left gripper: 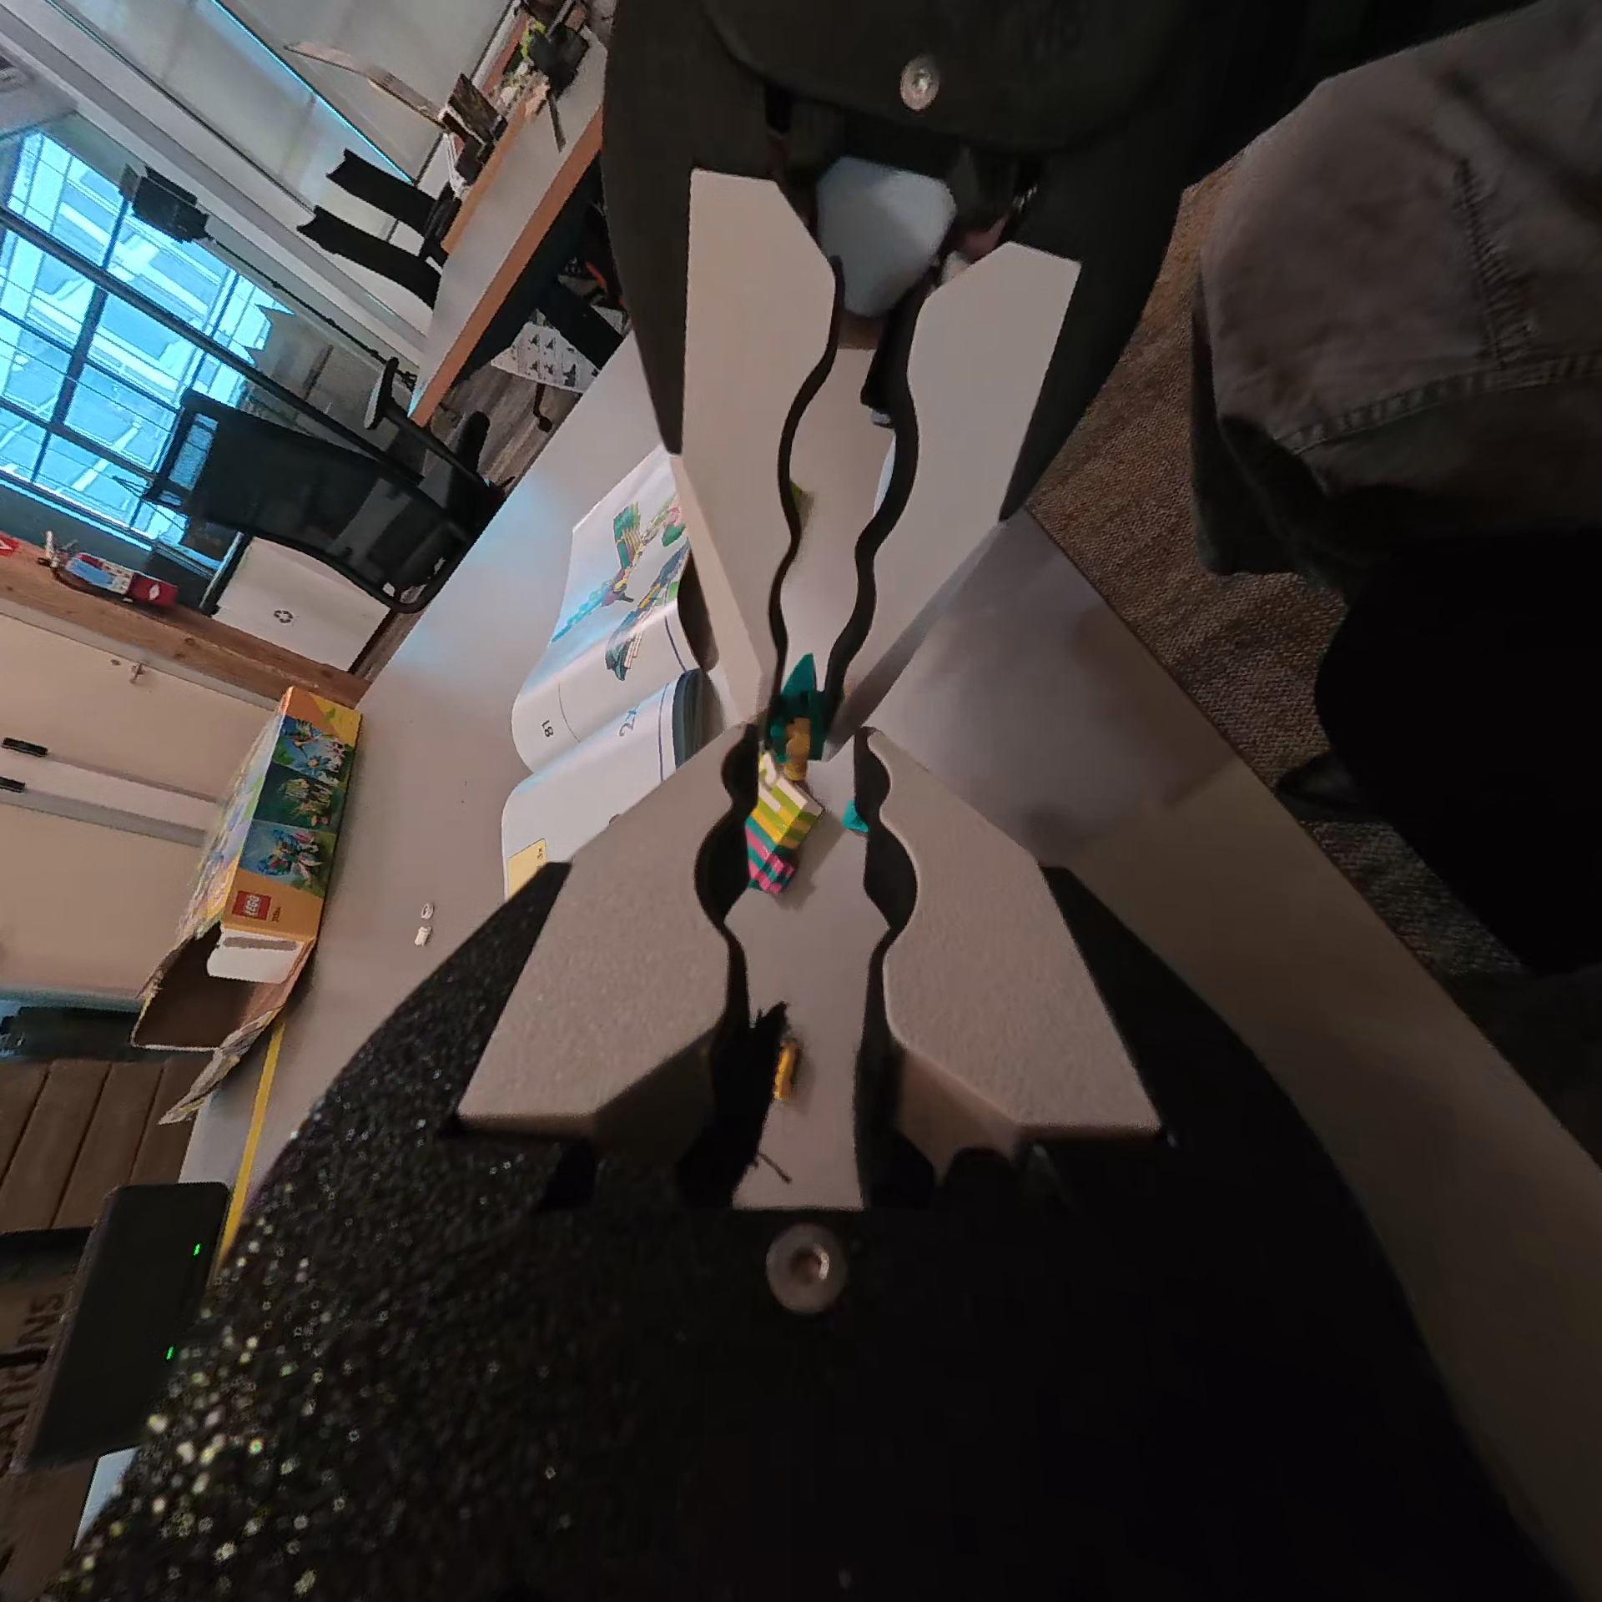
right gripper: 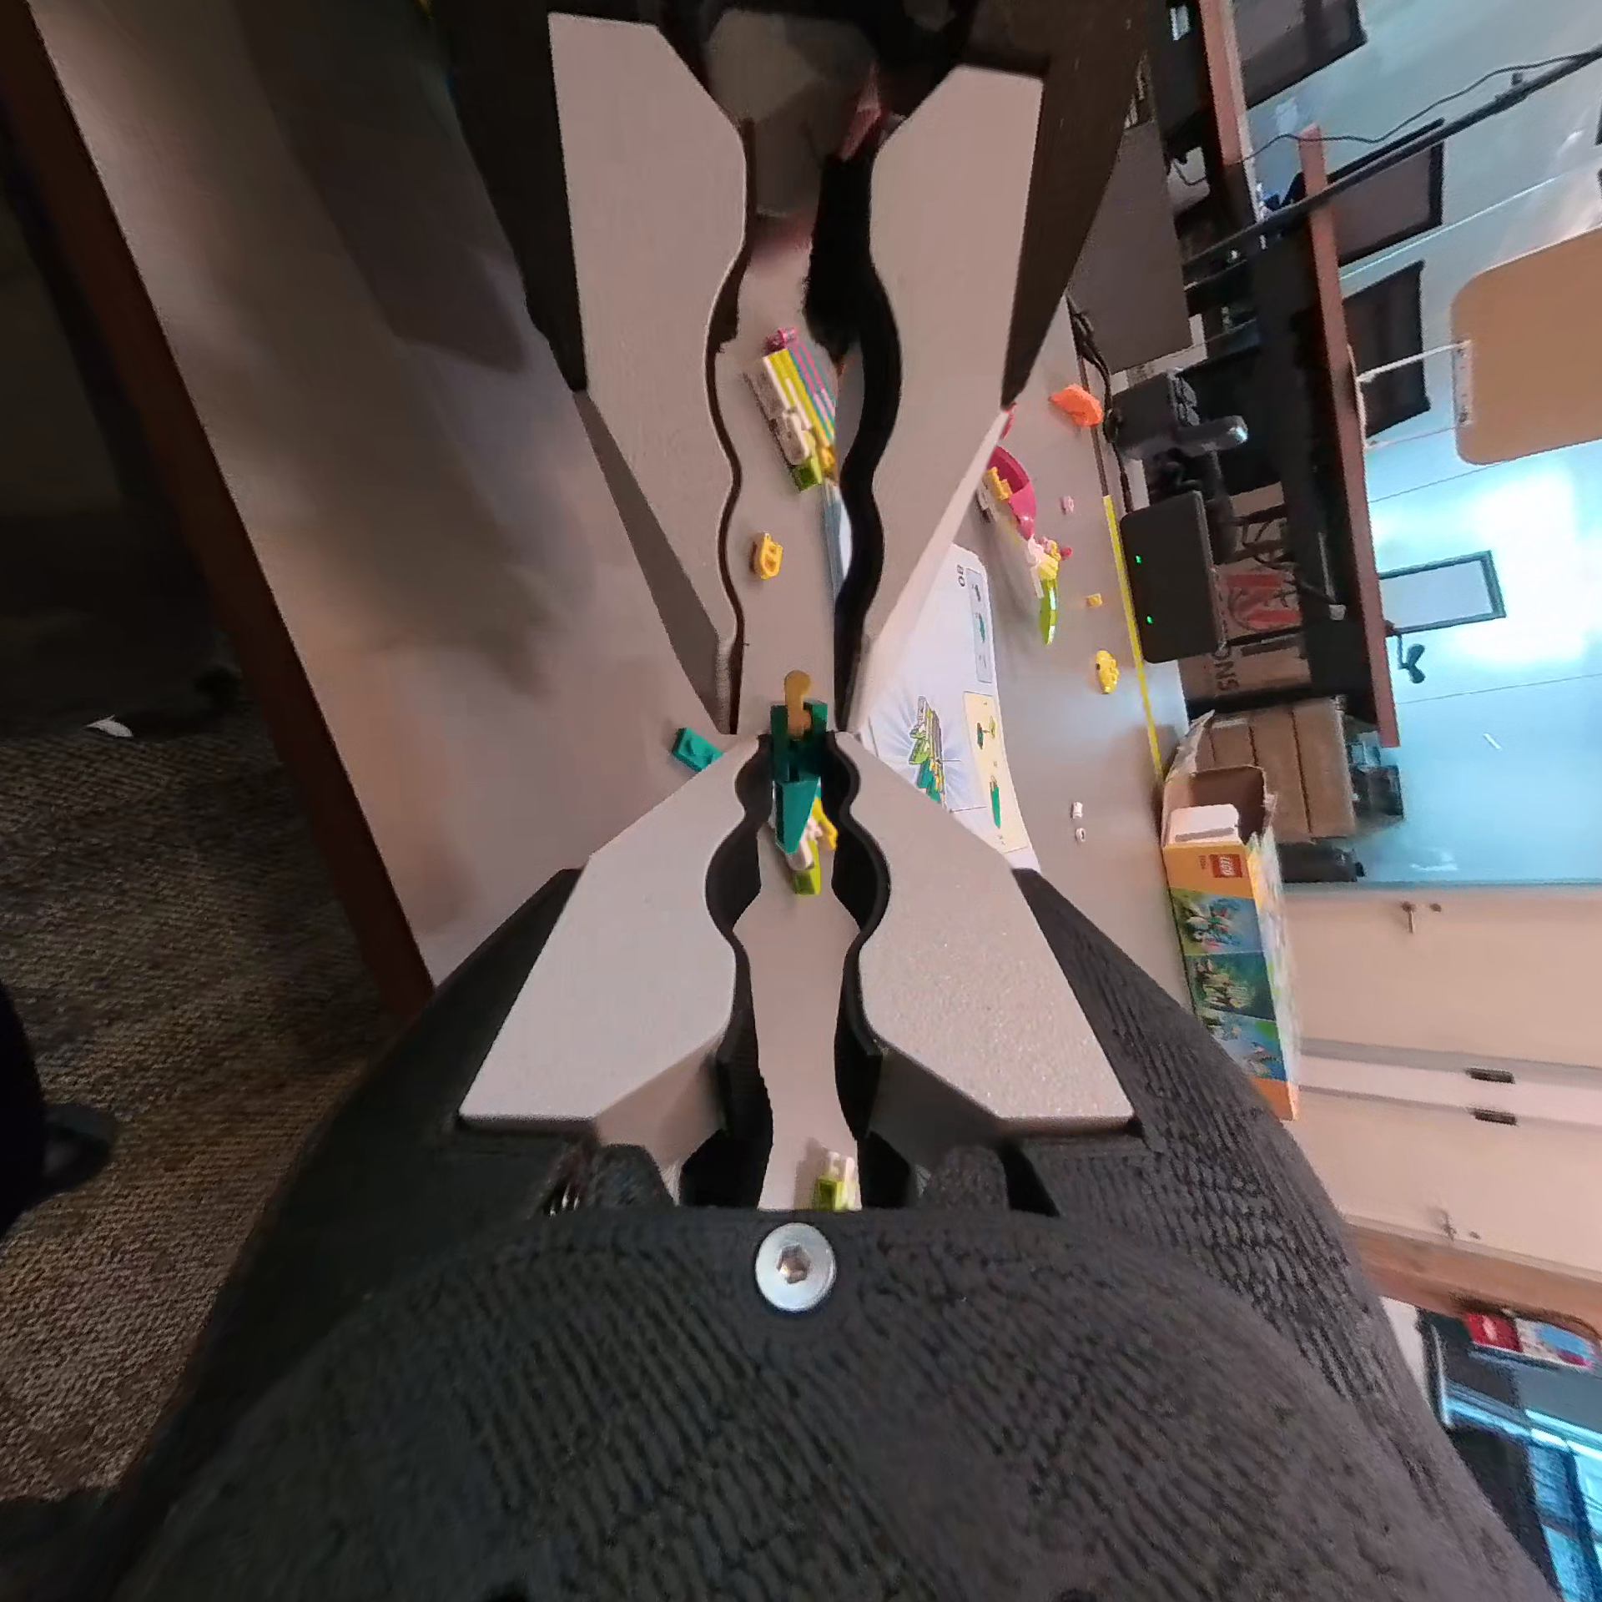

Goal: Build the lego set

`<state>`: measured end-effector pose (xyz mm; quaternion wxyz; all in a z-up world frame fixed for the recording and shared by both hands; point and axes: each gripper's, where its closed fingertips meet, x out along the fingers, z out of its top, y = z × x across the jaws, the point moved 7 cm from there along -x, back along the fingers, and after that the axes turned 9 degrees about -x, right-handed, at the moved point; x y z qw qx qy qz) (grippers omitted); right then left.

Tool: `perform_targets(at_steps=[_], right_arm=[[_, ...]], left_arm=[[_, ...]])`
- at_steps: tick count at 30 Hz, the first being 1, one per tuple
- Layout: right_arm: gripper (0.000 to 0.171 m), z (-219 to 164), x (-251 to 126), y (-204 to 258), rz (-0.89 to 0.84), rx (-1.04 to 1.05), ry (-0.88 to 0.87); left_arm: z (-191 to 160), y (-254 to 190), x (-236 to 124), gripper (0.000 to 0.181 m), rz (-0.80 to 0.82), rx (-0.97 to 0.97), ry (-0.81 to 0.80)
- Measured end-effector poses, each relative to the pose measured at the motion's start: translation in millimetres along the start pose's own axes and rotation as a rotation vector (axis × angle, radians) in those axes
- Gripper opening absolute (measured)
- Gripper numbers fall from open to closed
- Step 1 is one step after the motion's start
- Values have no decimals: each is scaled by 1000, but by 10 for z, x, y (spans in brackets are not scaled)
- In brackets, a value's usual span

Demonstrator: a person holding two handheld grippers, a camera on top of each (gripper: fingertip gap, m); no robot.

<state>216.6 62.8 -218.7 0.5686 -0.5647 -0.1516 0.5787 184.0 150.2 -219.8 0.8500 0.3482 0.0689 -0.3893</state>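
My two grippers meet tip to tip above the grey table (right gripper: 485,485). My right gripper (right gripper: 799,737) is shut on a small teal piece (right gripper: 793,780) with a gold peg (right gripper: 797,693) sticking out forward. In the left wrist view it comes down from the top (left gripper: 802,693) with the teal piece (left gripper: 802,680). My left gripper (left gripper: 806,745) is open, and the gold peg (left gripper: 797,741) sits between its tips. A striped yellow, teal and pink assembly (left gripper: 780,832) lies on the table under the left gripper and also shows in the right wrist view (right gripper: 797,399).
An open instruction booklet (right gripper: 954,737) and the opened set box (right gripper: 1231,936) lie beyond. A loose teal piece (right gripper: 693,750), a yellow piece (right gripper: 765,555), a pink and lime assembly (right gripper: 1023,520) and an orange piece (right gripper: 1077,405) lie around. A person's trouser leg (left gripper: 1387,303) is by the table edge. Only a small space, under 4 cm, lies between the two pairs of fingers.
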Motion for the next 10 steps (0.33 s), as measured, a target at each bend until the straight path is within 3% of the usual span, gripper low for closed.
perform_targets(at_steps=[1,10], right_arm=[[9,7,2,12,6,2,-2],[9,25,1,20,22,33,-7]], left_arm=[[-3,7,-4,14,3,2,3],[10,-23,-31,8,16,133,45]])
